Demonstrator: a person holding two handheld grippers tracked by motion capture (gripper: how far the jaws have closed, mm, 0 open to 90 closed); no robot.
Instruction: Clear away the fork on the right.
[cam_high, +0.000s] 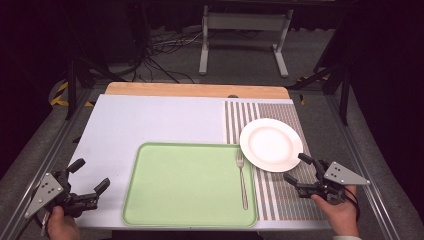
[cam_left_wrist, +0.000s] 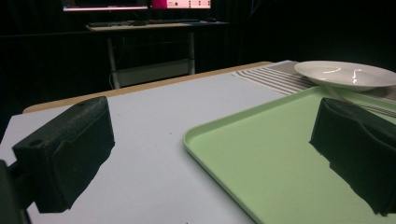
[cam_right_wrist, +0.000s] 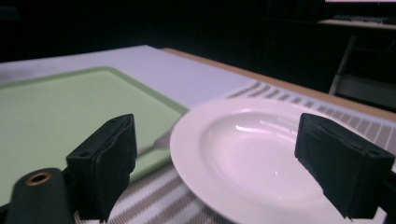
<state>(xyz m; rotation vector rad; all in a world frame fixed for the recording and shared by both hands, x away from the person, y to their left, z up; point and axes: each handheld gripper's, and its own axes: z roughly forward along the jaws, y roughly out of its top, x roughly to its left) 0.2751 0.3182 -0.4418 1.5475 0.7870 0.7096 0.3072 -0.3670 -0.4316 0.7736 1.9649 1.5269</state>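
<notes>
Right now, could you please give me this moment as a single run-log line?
left tool: open, beside tray | right tool: open, near plate | fork: on tray | plate: on striped mat

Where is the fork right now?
In the high view the fork lies on the green tray, along its right edge, tines pointing toward the white plate just beyond it on the striped mat.

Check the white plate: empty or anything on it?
Empty. The white plate shows a bare, glossy bowl in the right gripper view; the fork lies beside it on the green tray.
</notes>
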